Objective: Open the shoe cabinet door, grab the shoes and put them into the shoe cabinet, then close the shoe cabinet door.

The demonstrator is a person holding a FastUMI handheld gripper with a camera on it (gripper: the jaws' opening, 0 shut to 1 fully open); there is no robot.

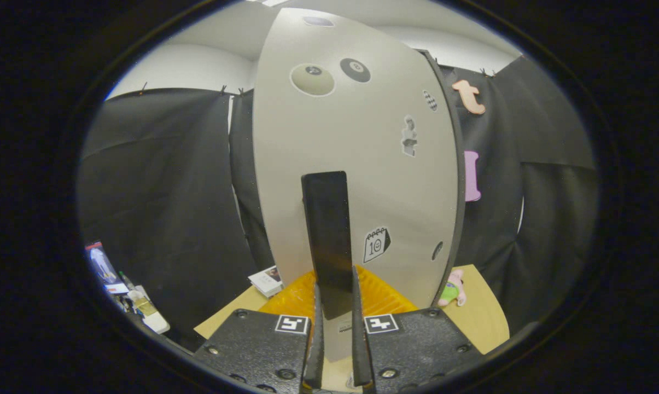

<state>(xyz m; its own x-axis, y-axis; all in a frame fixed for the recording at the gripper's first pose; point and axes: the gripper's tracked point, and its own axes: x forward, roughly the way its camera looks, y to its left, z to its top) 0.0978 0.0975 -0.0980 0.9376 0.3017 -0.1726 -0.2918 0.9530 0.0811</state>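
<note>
The shoe cabinet door (356, 164) is a pale grey panel with several stickers, standing upright close in front of me. A long black vertical handle (326, 230) runs down its middle. My gripper (336, 290) has the handle's lower end between its two black fingers (315, 328), and both fingers press against its sides. A dark edge (456, 175) runs down the panel's right side; I cannot tell whether the door is ajar.
A ribbed orange-yellow surface (384, 295) lies at the door's foot on a light wooden tabletop (482, 317). A small pink and green plush toy (453, 289) sits right of the door, a small white box (267, 280) left of it. Clutter (121, 284) lies far left.
</note>
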